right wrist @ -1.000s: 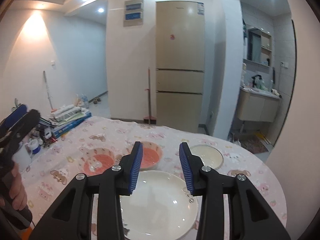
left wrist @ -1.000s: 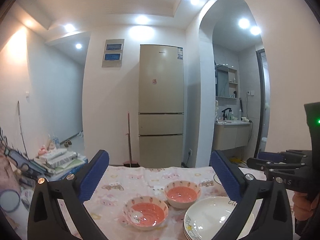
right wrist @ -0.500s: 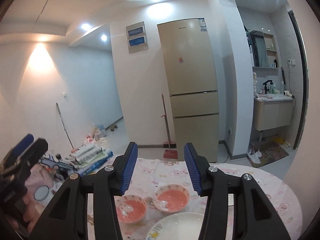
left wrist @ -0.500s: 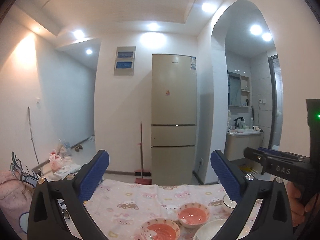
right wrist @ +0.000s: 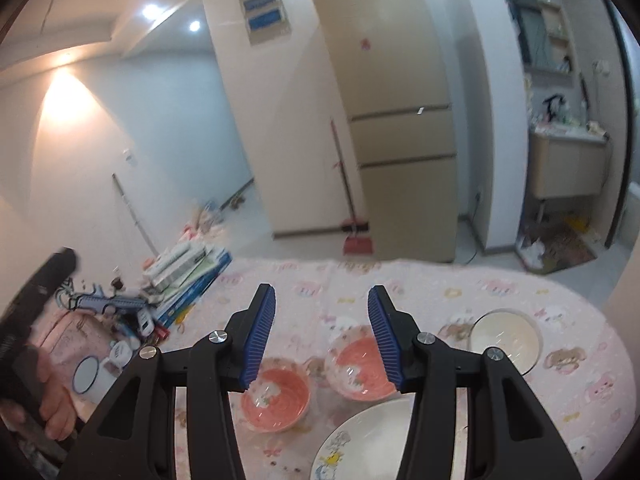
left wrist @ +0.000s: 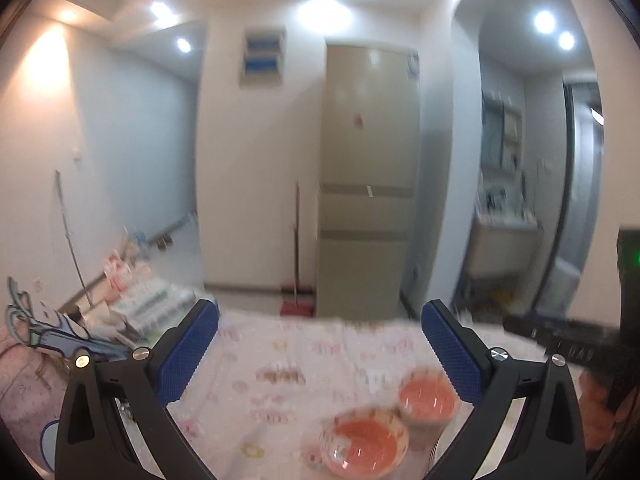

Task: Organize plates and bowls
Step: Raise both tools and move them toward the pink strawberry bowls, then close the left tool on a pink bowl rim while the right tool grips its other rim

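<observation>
Two pink-lined bowls [right wrist: 276, 398] [right wrist: 356, 366] stand side by side on the pink-clothed table [right wrist: 460, 280]. A large white plate [right wrist: 368, 440] lies just in front of them. A smaller white plate [right wrist: 504, 336] lies off to the right. My right gripper [right wrist: 322, 294] hovers open above the bowls with nothing between its blue pads. My left gripper [left wrist: 320, 312] is open wide and empty, held above the table's left part. In its blurred view both bowls [left wrist: 364, 444] [left wrist: 428, 396] sit low at the right.
A beige fridge [right wrist: 392, 100] and a red broom [right wrist: 352, 216] stand beyond the table's far edge. Stacked boxes [right wrist: 188, 268] and clutter crowd the table's left end. A washbasin cabinet [right wrist: 568, 168] is at the back right. A hand [right wrist: 52, 400] holds the left gripper's handle.
Both grippers pulled back and rose from close over the dishes; the views tipped up to the room, then back down. The right jaws stand slightly wider.
</observation>
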Motion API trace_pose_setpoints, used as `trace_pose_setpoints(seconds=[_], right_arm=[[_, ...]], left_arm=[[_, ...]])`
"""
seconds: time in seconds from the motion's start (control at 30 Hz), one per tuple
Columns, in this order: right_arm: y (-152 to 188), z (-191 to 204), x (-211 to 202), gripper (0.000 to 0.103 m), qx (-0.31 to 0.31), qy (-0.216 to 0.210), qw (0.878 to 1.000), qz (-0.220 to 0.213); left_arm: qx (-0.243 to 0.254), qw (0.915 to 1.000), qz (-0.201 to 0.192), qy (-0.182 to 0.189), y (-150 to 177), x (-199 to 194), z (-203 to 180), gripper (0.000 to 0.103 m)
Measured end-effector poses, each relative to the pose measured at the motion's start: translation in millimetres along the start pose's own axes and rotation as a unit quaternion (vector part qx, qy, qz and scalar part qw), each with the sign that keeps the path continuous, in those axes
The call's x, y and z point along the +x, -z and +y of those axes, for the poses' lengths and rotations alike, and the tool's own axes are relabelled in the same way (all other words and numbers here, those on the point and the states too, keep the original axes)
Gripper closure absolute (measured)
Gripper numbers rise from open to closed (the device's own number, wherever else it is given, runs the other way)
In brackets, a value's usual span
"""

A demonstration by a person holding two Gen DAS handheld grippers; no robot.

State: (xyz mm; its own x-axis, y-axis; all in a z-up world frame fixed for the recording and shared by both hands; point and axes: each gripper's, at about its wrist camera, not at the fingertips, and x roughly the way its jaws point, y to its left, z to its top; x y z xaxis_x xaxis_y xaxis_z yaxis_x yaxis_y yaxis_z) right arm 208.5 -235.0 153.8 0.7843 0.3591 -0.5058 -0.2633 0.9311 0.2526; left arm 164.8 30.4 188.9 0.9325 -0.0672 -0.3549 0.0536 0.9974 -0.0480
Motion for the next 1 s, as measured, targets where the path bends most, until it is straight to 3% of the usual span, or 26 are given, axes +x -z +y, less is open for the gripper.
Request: trace_pose_setpoints(seconds=[0.1, 0.27, 0.43, 0.6, 0.67, 0.77, 0.9, 1.0], right_arm=[[6.0, 0.1, 22.2, 0.056, 0.001, -0.016, 0.999, 0.037], [22.7, 2.9, 65.5, 0.056, 0.002, -0.027, 0.993, 0.111], [38.0, 9.2, 97.0, 0.056, -0.008, -0.023, 0.987, 0.161], [58.6, 16.2, 139.3, 0.056, -0.025, -0.037, 0.969, 0.245], [67.0, 12.9, 151.8, 0.056, -0.012, -0.033, 0.962, 0.269], [74.1, 9.8, 161.3, 0.056, 0.007, -0.059, 0.953, 0.296], [80.5, 10.3, 163.4, 0.056, 0.002, -0.034, 0.954, 0.299], [87.6, 9.1, 175.3, 0.057, 0.020, -0.063, 0.939, 0.337]], left_arm=[[-0.014, 0.9973, 0.070, 0.014, 24.3, 38.6, 15.5, 0.004], [-0.106, 0.9824, 0.140, 0.064, 71.2, 82.8, 44.5, 0.013], [-0.101, 0.9752, 0.186, 0.063, 96.7, 117.1, 49.1, 0.018], [-0.122, 0.9527, 0.267, 0.077, 127.0, 158.8, 61.1, 0.027], [-0.126, 0.9468, 0.284, 0.085, 134.0, 168.8, 63.4, 0.032], [-0.122, 0.9411, 0.299, 0.100, 140.3, 174.5, 59.8, 0.034], [-0.108, 0.9358, 0.319, 0.105, 147.5, 181.1, 50.6, 0.038], [-0.115, 0.9271, 0.336, 0.121, 153.3, 186.2, 46.7, 0.041]])
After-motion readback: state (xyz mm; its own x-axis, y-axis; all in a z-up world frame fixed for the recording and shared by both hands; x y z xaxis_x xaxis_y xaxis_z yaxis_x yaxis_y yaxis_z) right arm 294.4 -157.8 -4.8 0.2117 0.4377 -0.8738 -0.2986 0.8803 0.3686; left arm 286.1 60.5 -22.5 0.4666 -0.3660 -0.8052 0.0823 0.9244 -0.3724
